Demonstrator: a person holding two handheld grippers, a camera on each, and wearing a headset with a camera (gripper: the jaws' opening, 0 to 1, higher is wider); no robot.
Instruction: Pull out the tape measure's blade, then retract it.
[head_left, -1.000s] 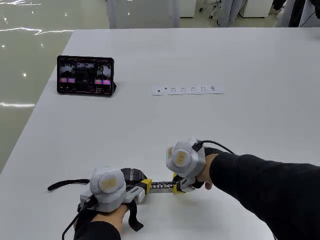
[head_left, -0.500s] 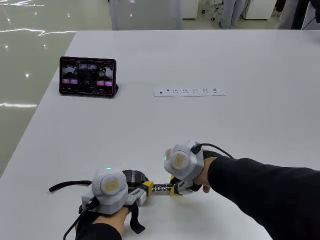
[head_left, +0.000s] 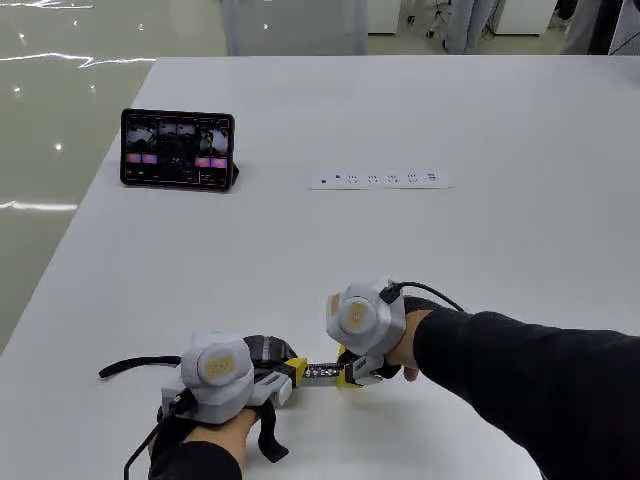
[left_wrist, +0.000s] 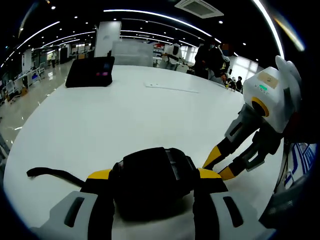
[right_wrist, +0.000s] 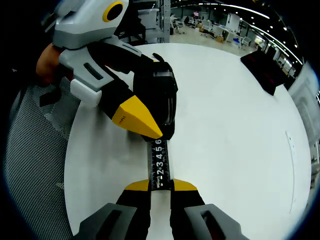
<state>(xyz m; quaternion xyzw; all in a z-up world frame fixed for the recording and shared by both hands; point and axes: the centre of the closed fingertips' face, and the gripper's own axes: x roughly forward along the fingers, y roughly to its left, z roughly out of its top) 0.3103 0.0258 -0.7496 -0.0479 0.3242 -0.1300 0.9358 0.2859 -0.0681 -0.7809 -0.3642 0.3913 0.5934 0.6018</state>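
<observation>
While our left gripper (left_wrist: 155, 176) clamps tape measure (left_wrist: 152, 192) on table (head_left: 420, 260), our right gripper (right_wrist: 160, 186) pinches blade (right_wrist: 158, 162) tip; only short stretch out. We judge task unfinished: blade not yet home, pull-or-return phase unclear.

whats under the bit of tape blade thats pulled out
Bare white table lies under the blade. Its tip is covered by the right gripper, its root by the black case.

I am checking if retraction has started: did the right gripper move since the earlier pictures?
Yes, slightly. Judged against the power strip, the right gripper shifted left, toward the tape measure; less blade shows between them.
</observation>
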